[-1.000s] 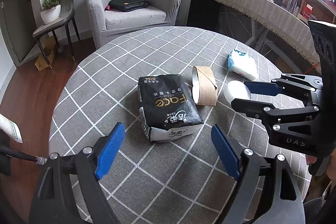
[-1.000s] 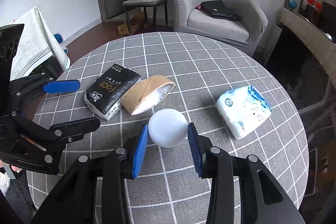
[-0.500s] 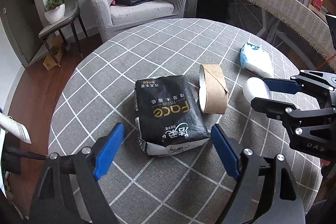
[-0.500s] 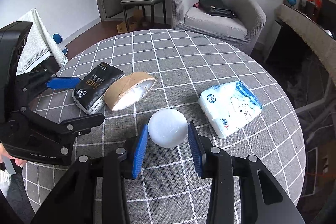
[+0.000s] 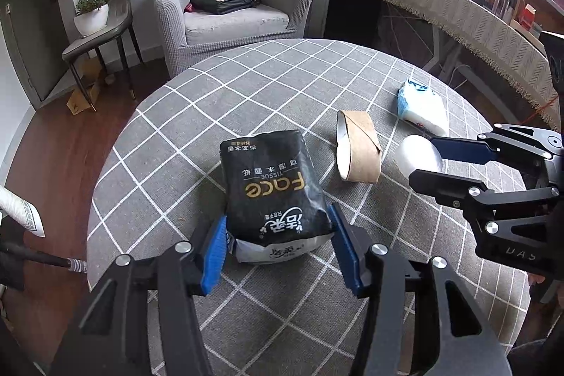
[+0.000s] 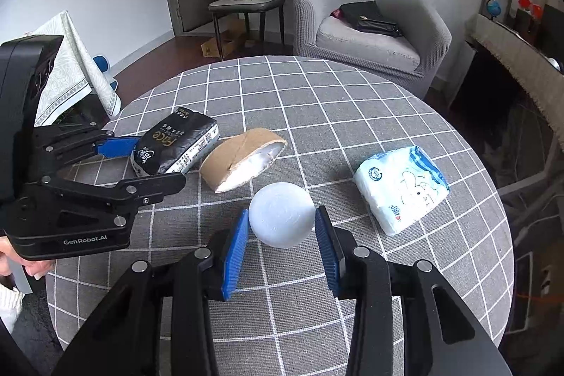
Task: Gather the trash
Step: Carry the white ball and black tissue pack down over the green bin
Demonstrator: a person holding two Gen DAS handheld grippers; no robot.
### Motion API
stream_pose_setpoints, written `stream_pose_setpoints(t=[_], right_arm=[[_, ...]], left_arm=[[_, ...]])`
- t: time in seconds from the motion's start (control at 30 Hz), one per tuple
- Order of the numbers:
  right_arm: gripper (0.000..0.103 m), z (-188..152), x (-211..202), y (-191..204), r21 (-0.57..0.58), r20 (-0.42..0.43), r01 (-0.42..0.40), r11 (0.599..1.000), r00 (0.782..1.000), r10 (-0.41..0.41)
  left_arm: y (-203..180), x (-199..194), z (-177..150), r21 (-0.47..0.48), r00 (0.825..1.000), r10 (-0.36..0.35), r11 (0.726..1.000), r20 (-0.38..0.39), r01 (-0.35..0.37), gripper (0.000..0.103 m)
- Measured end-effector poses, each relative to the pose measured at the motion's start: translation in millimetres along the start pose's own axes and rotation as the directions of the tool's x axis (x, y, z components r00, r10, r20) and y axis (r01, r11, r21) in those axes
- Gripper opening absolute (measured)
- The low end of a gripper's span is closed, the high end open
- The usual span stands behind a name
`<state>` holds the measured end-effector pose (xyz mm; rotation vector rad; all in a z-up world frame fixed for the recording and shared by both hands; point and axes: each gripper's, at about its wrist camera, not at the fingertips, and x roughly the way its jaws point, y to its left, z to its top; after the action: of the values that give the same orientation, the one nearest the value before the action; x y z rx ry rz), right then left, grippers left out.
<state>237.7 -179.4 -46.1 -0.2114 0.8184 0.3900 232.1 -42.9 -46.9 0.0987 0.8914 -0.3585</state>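
Now, step in hand: the left tongs (image 5: 278, 256) have just been closing on the black tissue pack (image 5: 273, 185); from the left wrist view I cannot tell whether the blue pads yet press its sides
Left tongs: narrowed around the pack's near end, pack between the fingers, lying on the worktop (image 5: 169, 136)
Right tongs (image 6: 280, 245): clenched on the white ball (image 6: 282, 219), pads touching both sides
Other trash: cardboard roll (image 6: 243, 164) just ahead of the right tongs and beside the pack; white-and-blue tissue packet (image 6: 402, 189) off to their right, well apart
Doing it well: squeeze until the soft wrapper dents, since only the pack's end sits between the pads; lift straight, keep the ball's grip unchanged
Risk: pack may sag or slip out forward
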Motion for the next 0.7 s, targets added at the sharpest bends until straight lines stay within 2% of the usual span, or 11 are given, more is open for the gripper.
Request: stream_pose_setpoints(t=[0.47, 0.7], right_arm=[[0.039, -8.4, -12.0, 42.9, 0.032, 0.026, -0.02, 0.999, 0.999, 0.02], [0.039, -23.2, -22.9, 73.6, 0.041, 0.037, -0.034, 0.999, 0.999, 0.032]], left_arm=[[14.2, -43.7, -39.7, -0.008, 0.999, -0.052, 0.999, 0.009, 0.052, 0.057], [25.9, -74.8, -65.9, -0.004, 0.999, -0.027, 1.0, 0.022, 0.027, 0.057]])
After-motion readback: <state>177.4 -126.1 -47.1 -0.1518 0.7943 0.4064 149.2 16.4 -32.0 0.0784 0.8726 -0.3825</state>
